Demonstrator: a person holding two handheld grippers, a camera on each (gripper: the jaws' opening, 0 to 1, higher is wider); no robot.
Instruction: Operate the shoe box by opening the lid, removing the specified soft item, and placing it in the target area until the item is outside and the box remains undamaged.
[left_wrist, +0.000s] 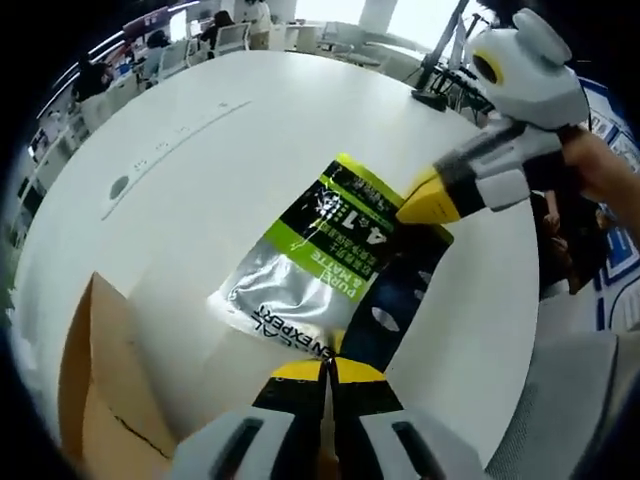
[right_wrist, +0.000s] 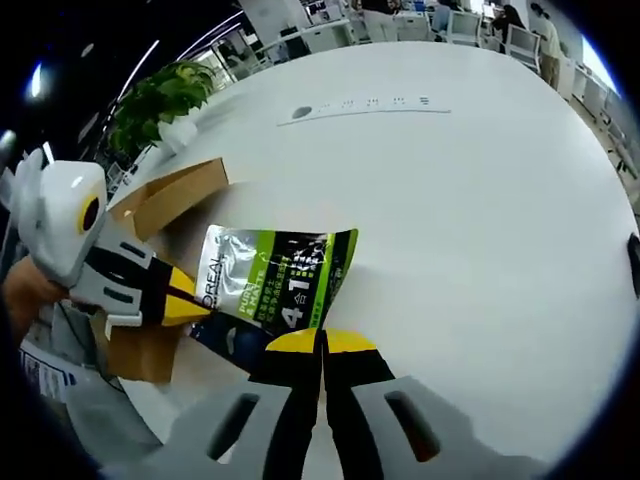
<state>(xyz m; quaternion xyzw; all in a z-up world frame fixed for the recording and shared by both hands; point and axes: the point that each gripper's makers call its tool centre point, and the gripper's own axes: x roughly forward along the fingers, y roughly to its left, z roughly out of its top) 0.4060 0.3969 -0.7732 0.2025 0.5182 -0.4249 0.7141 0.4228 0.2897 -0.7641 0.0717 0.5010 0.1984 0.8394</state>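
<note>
A soft pouch (left_wrist: 310, 255), green, silver and black with white lettering, is stretched between both grippers over the white table (left_wrist: 230, 130). My left gripper (left_wrist: 326, 366) is shut on its near edge. My right gripper (left_wrist: 415, 208) comes in from the right and pinches the far corner. In the right gripper view the pouch (right_wrist: 275, 280) runs from my right gripper (right_wrist: 322, 340), shut on its edge, to the left gripper (right_wrist: 195, 305) at its other end. The brown cardboard shoe box (left_wrist: 95, 385) sits beside the pouch, its flaps (right_wrist: 170, 200) standing up.
The large white table (right_wrist: 450, 180) has an inset socket strip (right_wrist: 360, 108). A potted plant (right_wrist: 160, 100) stands beyond the box. Chairs and people (left_wrist: 225, 30) are at the far side, with a black stand (left_wrist: 435, 85) near the edge.
</note>
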